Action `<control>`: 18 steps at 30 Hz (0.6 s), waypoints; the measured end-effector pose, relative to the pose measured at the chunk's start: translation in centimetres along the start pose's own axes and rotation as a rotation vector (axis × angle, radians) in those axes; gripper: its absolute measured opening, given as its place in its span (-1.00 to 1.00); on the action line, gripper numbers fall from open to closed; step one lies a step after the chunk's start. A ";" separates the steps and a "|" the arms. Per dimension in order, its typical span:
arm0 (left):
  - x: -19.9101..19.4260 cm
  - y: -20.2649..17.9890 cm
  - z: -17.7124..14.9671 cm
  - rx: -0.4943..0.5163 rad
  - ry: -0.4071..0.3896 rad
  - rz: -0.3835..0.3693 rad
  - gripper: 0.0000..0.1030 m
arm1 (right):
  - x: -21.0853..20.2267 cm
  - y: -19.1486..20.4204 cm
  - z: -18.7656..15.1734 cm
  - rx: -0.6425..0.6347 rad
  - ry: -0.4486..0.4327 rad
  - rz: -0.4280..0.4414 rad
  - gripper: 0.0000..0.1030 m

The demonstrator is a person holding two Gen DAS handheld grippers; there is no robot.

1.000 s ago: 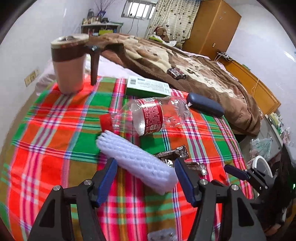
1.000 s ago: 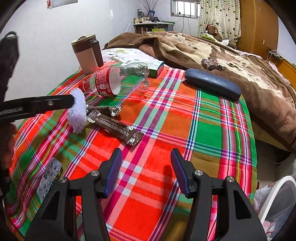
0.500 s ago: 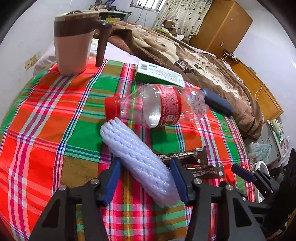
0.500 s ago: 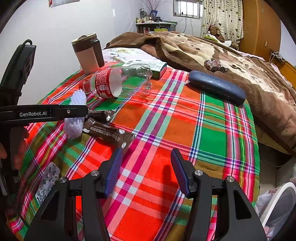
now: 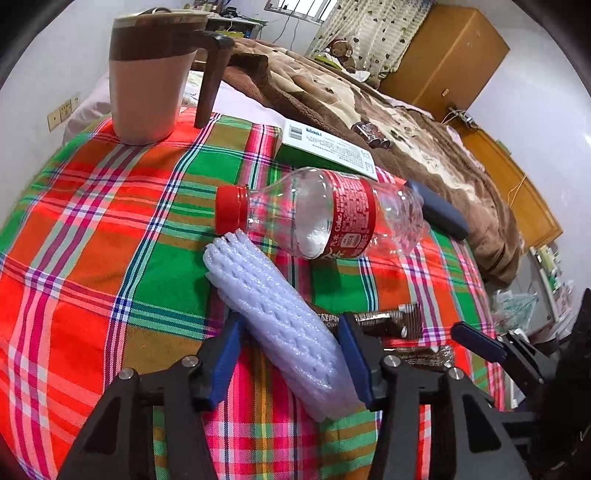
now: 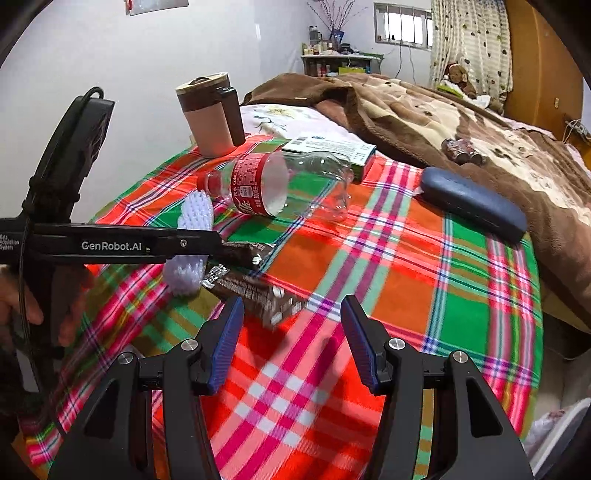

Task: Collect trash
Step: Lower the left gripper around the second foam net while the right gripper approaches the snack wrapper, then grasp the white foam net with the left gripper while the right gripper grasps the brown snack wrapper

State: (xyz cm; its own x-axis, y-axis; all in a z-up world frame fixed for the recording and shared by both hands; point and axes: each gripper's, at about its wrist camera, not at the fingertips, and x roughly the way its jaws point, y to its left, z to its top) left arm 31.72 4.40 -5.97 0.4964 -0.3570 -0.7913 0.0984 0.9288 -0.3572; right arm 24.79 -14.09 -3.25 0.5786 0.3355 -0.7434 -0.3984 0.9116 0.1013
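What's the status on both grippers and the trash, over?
Left gripper open, fingers straddling white foam sleeve. Right gripper open, empty, nearing brown wrapper. Bottle touches sleeve's far end.

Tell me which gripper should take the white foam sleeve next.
Left. The left gripper is open with its jaws already on either side of the foam sleeve; the right gripper is open near the brown wrapper.

White walls (image 6: 147,74), barred window (image 6: 402,26), wood wardrobe (image 5: 443,55), bed w/ brown blanket (image 6: 424,114).
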 end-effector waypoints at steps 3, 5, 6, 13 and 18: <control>0.0 -0.2 -0.1 0.023 -0.005 0.016 -0.06 | 0.3 0.3 0.6 -0.023 -0.006 0.011 0.09; -0.1 -0.1 -0.2 0.026 -0.006 0.016 -0.13 | 0.7 0.6 0.7 -0.035 0.007 0.024 0.09; -0.2 0.0 -0.2 0.020 -0.007 0.010 -0.15 | 0.9 0.7 0.7 -0.038 0.013 0.035 0.09; -1.0 0.6 -0.8 0.036 0.000 -0.022 -0.43 | 2.1 1.3 0.4 -0.024 0.055 0.090 -0.29; -2.4 0.3 -2.1 0.082 0.000 -0.015 -0.44 | 1.7 1.5 -0.4 -0.028 0.071 0.101 -0.61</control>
State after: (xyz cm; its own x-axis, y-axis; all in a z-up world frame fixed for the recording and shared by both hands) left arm 28.71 5.31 -5.21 0.4942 -0.3709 -0.7862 0.1762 0.9284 -0.3272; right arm 24.92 -12.25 -4.63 0.4835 0.4067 -0.7751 -0.4721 0.8669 0.1603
